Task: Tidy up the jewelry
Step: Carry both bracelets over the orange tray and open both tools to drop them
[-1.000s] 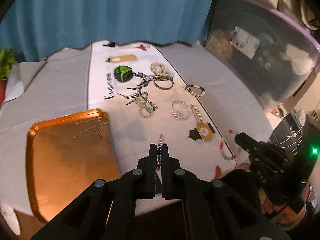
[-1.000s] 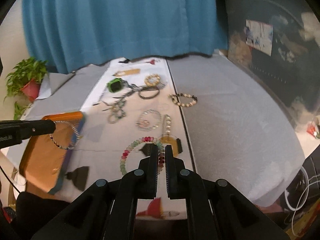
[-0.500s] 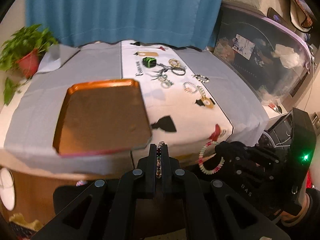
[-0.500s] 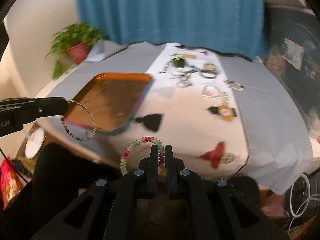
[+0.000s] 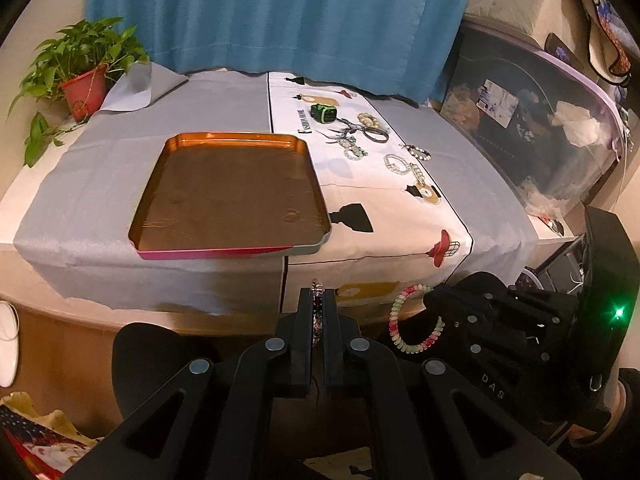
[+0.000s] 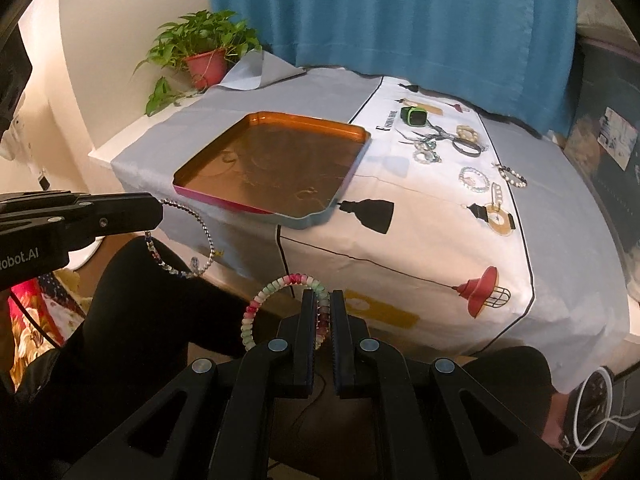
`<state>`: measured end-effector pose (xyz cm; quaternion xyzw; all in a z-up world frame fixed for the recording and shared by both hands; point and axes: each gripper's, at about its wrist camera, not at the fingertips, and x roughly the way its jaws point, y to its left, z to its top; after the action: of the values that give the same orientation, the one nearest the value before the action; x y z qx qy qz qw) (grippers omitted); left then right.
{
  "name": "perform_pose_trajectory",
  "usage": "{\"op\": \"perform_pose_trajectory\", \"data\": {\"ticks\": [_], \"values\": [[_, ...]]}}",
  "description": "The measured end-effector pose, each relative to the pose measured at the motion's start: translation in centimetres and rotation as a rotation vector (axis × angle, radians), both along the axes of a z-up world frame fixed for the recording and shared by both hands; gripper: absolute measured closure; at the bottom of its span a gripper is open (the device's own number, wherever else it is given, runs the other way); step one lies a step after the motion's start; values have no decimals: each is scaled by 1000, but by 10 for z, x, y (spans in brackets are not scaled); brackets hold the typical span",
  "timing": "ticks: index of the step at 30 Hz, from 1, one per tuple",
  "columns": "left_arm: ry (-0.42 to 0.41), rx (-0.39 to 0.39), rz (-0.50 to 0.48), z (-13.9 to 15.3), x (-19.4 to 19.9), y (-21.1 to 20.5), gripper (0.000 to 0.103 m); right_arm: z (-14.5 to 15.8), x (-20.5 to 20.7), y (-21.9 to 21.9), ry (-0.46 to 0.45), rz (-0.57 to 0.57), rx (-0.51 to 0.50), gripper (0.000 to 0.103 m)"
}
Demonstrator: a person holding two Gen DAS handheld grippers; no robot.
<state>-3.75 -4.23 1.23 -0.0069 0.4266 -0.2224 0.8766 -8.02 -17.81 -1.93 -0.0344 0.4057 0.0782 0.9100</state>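
1. My left tongs [image 5: 318, 300] are clamped shut on a thin beaded bracelet [image 6: 188, 236]; from the right camera it hangs as a loop below the tips, off the near edge of the table.
2. My right tongs [image 6: 320, 304] are pinched shut on a chunky pink, white and green bead bracelet [image 6: 280, 300], its ring standing up to the left of the tips.
3. Both bracelets are in the air in front of the table [image 5: 100, 152], not over it.
4. The orange tray [image 5: 232, 188] sits at the near edge, slightly overhanging it, empty as far as I can see. It lies ahead of and above both tongs, its long axis running away from me.
5. I judge the left tongs nearer the tray's near edge, so that bracelet should go in first.
6. More jewelry [image 5: 376, 136] lies on the white cloth towards the far right corner.
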Motion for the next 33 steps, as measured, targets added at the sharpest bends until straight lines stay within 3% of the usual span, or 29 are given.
{"op": "perform_pose_trajectory", "data": {"ticks": [11, 23, 33], "values": [[3, -27, 44, -2, 40, 24, 101, 0, 52, 22, 9, 19, -26, 96], [-11, -29, 94, -6, 143, 38, 101, -6, 161, 47, 15, 18, -17, 96], [21, 17, 100, -37, 211, 34, 101, -29, 240, 61, 73, 16, 6, 94]]}}
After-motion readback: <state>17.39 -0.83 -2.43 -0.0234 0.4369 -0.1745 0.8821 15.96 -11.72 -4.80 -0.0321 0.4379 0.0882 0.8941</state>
